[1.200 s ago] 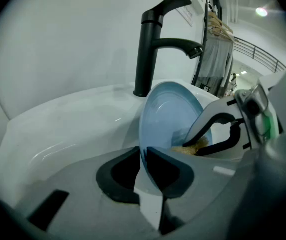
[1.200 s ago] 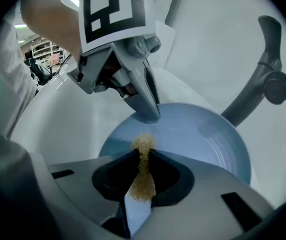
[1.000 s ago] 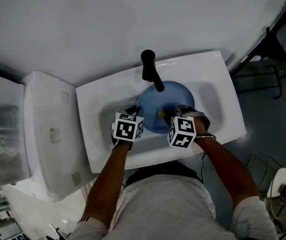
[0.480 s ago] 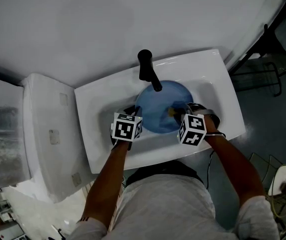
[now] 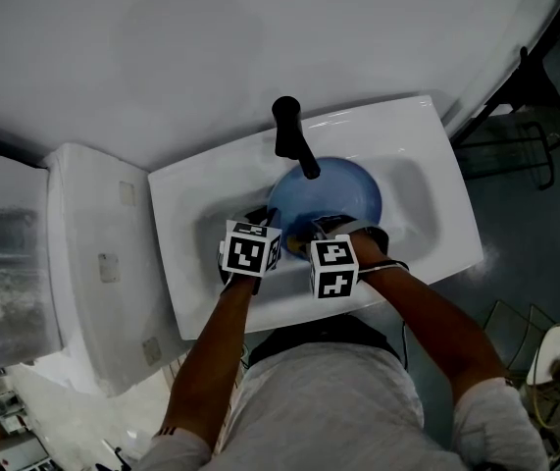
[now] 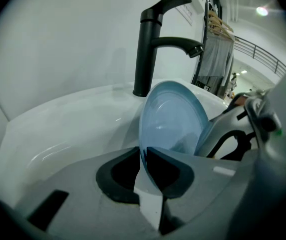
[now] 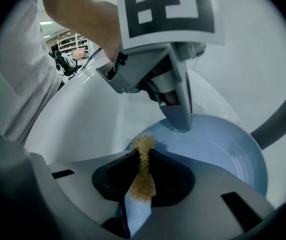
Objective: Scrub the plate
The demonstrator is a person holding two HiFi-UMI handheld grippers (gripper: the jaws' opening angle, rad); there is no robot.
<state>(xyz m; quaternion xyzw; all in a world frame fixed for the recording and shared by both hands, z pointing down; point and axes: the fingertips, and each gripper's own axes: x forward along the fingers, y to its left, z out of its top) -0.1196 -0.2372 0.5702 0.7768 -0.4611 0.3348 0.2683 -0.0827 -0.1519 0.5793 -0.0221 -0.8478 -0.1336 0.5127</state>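
Observation:
A light blue plate [image 5: 333, 194] stands tilted in the white sink [image 5: 427, 214], under the black tap [image 5: 291, 137]. My left gripper [image 5: 268, 226] is shut on the plate's near-left rim; in the left gripper view the plate [image 6: 175, 121] rises edge-on from between the jaws [image 6: 144, 165]. My right gripper [image 5: 321, 230] is shut on a thin yellow-brown scrub pad [image 7: 141, 171], whose tip lies on the plate [image 7: 223, 151] near the rim, just beside the left gripper [image 7: 179, 115].
The sink is set against a white wall [image 5: 181, 47]. A white toilet tank [image 5: 98, 263] stands to the left. Dark floor with metal stands [image 5: 525, 155] lies to the right. The tap's spout [image 6: 180, 44] overhangs the plate.
My right gripper swung right across the plate, then back left; it now sits close beside the left gripper at the plate's near edge. The left gripper and plate stayed put.

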